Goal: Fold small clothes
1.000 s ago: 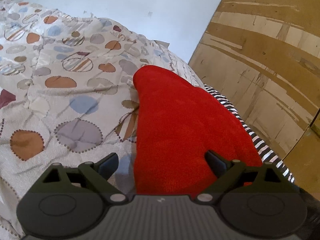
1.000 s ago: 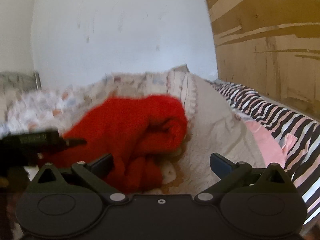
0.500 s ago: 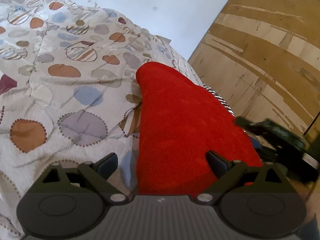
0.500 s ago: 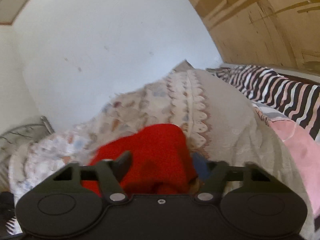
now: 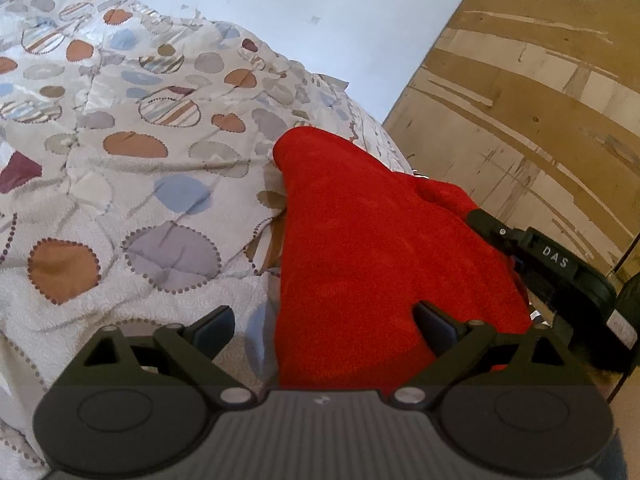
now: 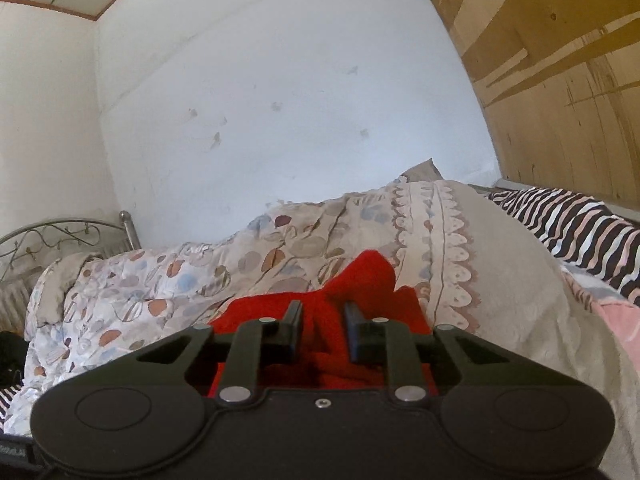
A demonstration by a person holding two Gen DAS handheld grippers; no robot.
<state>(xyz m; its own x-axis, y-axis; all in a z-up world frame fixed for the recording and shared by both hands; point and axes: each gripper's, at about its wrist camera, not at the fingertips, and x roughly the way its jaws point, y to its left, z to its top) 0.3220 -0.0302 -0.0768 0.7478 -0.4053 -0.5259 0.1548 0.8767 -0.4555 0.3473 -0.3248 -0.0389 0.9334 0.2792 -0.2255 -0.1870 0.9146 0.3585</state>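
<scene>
A red knit garment [image 5: 372,256] lies on the patterned quilt [image 5: 132,184] of a bed. My left gripper [image 5: 324,324] is open, with its jaws wide apart over the garment's near edge; the right finger rests over red cloth and the left finger over the quilt. My right gripper [image 6: 320,330] is shut on a bunch of the red garment [image 6: 360,280], with cloth pinched between its narrow jaws. The right gripper also shows in the left wrist view [image 5: 540,260], at the garment's right edge.
A wooden panel wall [image 5: 520,100] runs along the right. A striped blanket [image 6: 580,220] and pink cloth [image 6: 616,320] lie to the right of the quilt. A metal bed frame [image 6: 60,236] stands at the far left, against a white wall.
My right gripper moved in onto the garment's right side and closed on the cloth. It came into the left wrist view. My left gripper stayed open and barely moved.
</scene>
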